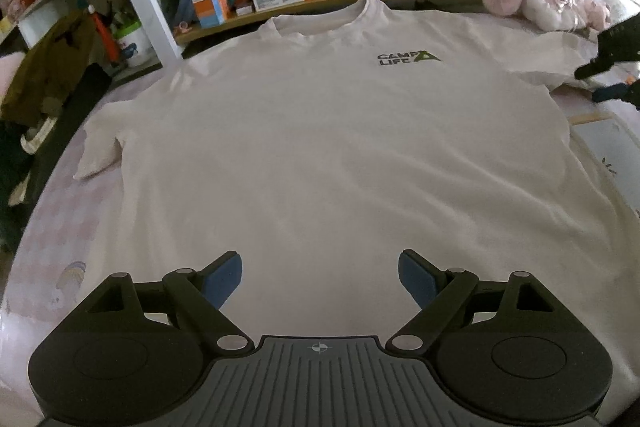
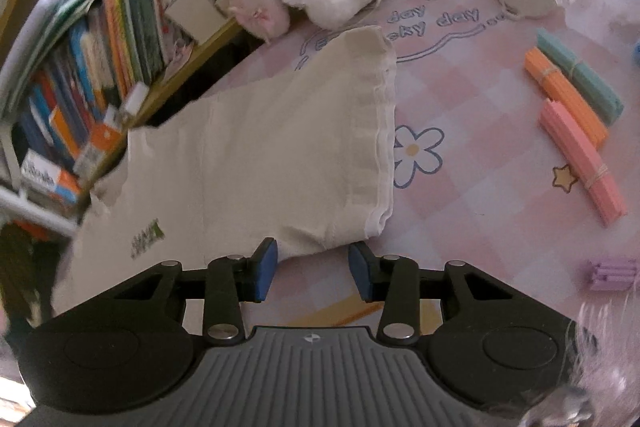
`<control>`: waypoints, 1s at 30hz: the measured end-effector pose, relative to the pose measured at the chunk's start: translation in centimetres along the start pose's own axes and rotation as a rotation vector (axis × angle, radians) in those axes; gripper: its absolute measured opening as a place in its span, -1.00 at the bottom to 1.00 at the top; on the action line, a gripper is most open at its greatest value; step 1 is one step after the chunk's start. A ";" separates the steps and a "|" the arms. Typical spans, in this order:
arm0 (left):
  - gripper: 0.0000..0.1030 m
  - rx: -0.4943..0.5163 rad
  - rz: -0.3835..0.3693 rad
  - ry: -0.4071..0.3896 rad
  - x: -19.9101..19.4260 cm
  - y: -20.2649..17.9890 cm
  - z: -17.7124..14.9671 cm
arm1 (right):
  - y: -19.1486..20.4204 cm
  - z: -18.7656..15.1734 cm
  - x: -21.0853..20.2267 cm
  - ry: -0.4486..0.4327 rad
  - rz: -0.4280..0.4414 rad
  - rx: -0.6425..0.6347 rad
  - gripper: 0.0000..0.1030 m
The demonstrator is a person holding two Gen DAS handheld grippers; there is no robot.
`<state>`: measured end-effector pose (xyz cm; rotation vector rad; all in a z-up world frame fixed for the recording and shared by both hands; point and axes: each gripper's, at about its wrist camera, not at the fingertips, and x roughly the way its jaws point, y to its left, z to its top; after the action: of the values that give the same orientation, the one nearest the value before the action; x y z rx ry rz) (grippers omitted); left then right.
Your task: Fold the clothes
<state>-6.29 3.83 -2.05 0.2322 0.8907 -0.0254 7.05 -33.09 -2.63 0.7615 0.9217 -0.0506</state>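
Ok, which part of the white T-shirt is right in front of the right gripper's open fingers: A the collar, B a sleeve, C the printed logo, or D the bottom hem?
B: in the right wrist view the right gripper is open, facing the cuff end of a sleeve of the T-shirt.

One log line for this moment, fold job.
T-shirt: flat, unfolded | left gripper: open at hem | right gripper: open at sleeve
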 end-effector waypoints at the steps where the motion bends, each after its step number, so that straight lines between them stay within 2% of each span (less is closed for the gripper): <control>1: 0.71 0.001 -0.001 0.001 0.0 -0.1 0.1 | -0.3 0.2 0.0 -0.004 0.006 0.030 -0.33; 6: 0.72 -0.003 -0.014 0.000 0.2 -0.3 0.3 | -1.9 0.9 0.5 -0.023 0.022 0.202 -0.45; 9: 0.72 0.002 -0.020 -0.003 0.2 -0.3 0.2 | -2.3 1.0 0.7 -0.033 0.015 0.258 -0.53; 15: 0.72 -0.044 -0.038 -0.005 0.1 0.6 -0.3 | -2.7 0.9 0.7 -0.064 -0.007 0.313 -0.61; 17: 0.72 -0.066 -0.040 -0.004 0.1 1.3 -0.7 | -2.4 0.8 0.8 -0.076 -0.032 0.307 -0.71; 18: 0.72 -0.076 -0.042 -0.003 0.1 1.7 -0.8 | -2.2 0.8 0.8 -0.080 -0.049 0.298 -0.81; 22: 0.72 -0.116 -0.045 -0.006 0.4 4.0 -1.2 | -0.9 1.4 1.1 -0.100 -0.124 0.221 -0.83; 25: 0.72 -0.148 -0.045 -0.011 0.6 5.8 -1.3 | 1.9 2.2 1.3 -0.146 -0.172 0.086 -0.84; 30: 0.72 -0.166 -0.044 -0.024 0.9 8.7 -1.6 | 9.3 1.6 2.2 -0.215 -0.202 -0.191 -0.84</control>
<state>-5.91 12.67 -2.02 0.0574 0.8686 0.0050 12.84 -26.59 1.67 0.4739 0.7826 -0.2149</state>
